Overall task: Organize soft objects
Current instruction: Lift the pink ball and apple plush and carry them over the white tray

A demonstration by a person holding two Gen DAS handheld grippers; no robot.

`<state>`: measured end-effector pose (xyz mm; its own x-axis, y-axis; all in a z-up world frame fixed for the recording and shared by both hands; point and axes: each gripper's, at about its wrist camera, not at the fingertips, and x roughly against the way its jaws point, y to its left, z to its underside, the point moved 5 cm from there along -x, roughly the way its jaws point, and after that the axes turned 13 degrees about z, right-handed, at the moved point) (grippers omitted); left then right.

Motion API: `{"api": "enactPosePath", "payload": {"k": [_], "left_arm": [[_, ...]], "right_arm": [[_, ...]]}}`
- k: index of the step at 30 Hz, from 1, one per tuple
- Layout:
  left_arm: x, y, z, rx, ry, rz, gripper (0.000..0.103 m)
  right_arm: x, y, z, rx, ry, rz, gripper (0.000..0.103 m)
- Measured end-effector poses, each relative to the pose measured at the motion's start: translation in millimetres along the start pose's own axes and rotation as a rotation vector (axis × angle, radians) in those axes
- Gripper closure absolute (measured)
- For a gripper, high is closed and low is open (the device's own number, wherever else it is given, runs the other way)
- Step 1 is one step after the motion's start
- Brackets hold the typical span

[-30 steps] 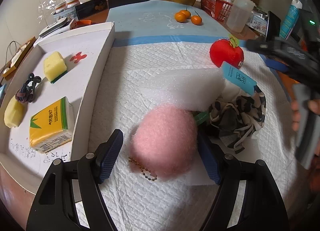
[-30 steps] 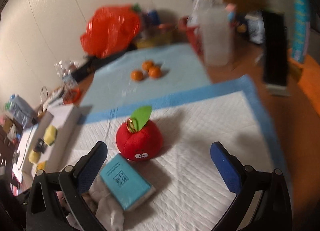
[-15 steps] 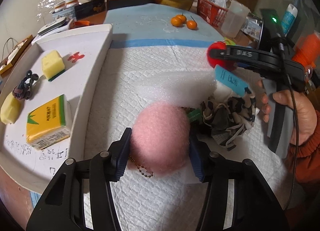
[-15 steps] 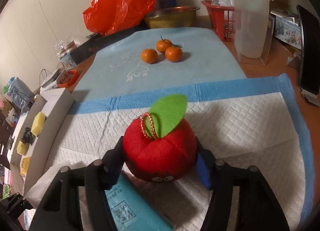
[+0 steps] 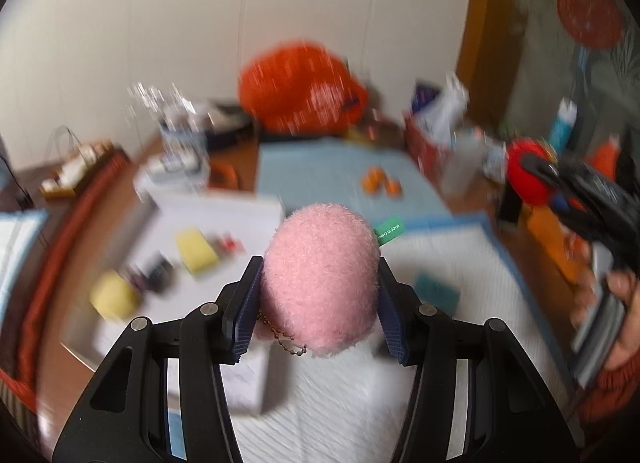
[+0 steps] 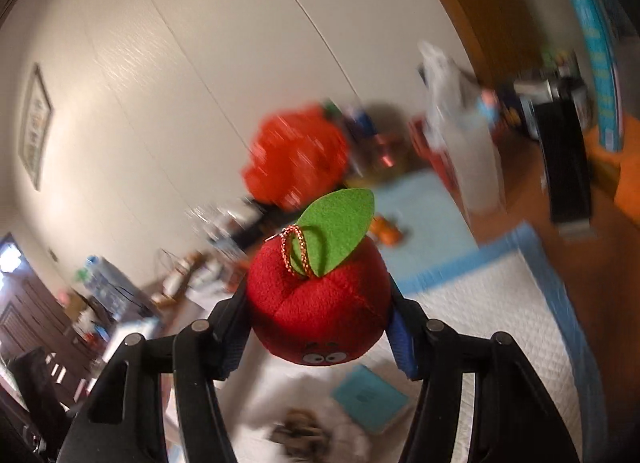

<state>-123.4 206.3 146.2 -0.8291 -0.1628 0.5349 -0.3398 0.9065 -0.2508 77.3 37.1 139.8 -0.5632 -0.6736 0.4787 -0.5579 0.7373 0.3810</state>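
Both grippers grasp plush toys above the quilted white pad [image 5: 460, 263].

Left gripper [image 5: 320, 303] clenches a fuzzy pink pom-pom [image 5: 320, 275], green tag reading "MADE IN CHINA" [image 5: 389, 230]; right gripper [image 6: 320, 327] clamps a red felt-leafed apple plush [image 6: 320, 303].

Fuzzy pink plush ball [image 5: 320, 279] is up in the air, squeezed at both sides, bead chain dangling underneath. Red plush apple [image 6: 318, 309], green felt leaf on top, is aloft too, tipped forward, cartoon eyes low.
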Motion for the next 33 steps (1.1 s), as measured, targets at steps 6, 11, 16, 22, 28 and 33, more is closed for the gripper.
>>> {"api": "enactPosePath", "payload": {"k": [6, 11, 16, 22, 28, 33], "left_arm": [[72, 33, -40, 0.044, -0.190, -0.090, 0.050], [84, 56, -28, 0.086, -0.191, -0.121, 0.050], [89, 65, -14, 0.063, -0.178, -0.155, 0.050], [99, 79, -7, 0.060, -0.176, -0.172, 0.050], [114, 98, -5, 0.061, -0.190, -0.179, 0.050], [126, 110, -25, 0.019, -0.202, -0.190, 0.050]], "right_arm": [[57, 44, -15, 0.029, -0.116, -0.101, 0.043], [61, 71, -2, 0.074, -0.118, -0.110, 0.043], [55, 86, 9, 0.087, -0.086, -0.120, 0.043], [53, 115, 25, 0.123, -0.064, -0.140, 0.043], [54, 138, 34, 0.143, -0.065, -0.153, 0.043], [52, 161, 28, 0.177, -0.092, -0.159, 0.043]]}}
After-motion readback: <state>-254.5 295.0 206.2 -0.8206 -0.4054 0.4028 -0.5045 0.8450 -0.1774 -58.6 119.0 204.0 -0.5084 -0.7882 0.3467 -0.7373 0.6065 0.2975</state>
